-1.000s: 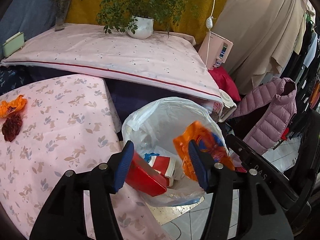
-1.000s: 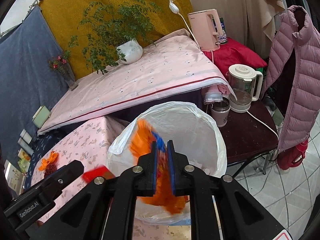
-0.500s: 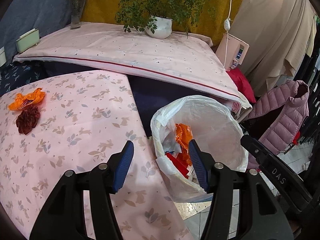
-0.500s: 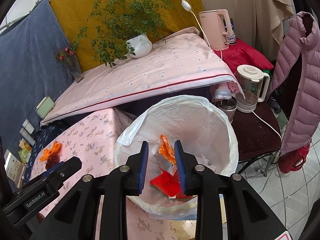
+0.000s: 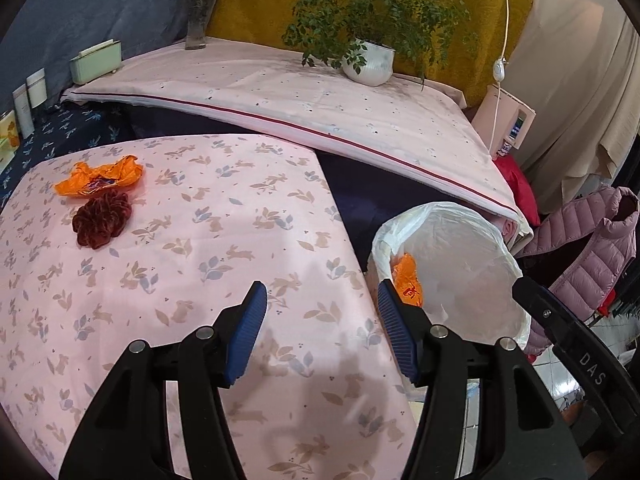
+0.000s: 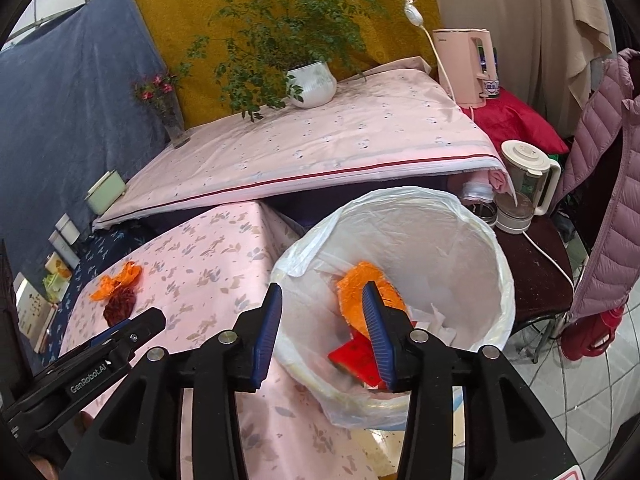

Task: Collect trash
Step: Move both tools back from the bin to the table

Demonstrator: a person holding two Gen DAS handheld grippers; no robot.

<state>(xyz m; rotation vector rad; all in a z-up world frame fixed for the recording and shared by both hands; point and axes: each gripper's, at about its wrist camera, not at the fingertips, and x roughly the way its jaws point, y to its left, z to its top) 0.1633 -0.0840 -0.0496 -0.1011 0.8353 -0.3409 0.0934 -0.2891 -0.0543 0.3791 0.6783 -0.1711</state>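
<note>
Pink tablecloth with grey-blue leaf and tan rabbit print (image 5: 224,240); crumpled orange plastic wrapper (image 5: 100,178); dark red ruffled scrunchie (image 5: 102,220); translucent white bin liner (image 6: 452,240).

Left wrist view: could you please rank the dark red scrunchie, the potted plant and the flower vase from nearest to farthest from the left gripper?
From the left gripper:
1. Dark red scrunchie, on the floral cloth, upper left.
2. Potted plant, on the far table, towards the right.
3. Flower vase, at the far table's back left corner.

Your left gripper (image 5: 320,308) tilts downward with its blue-padded jaws spread and easing wider, nothing between them. Your right gripper (image 6: 322,312) sits just to its right, also angled down, its jaws parting and gripping nothing.
</note>
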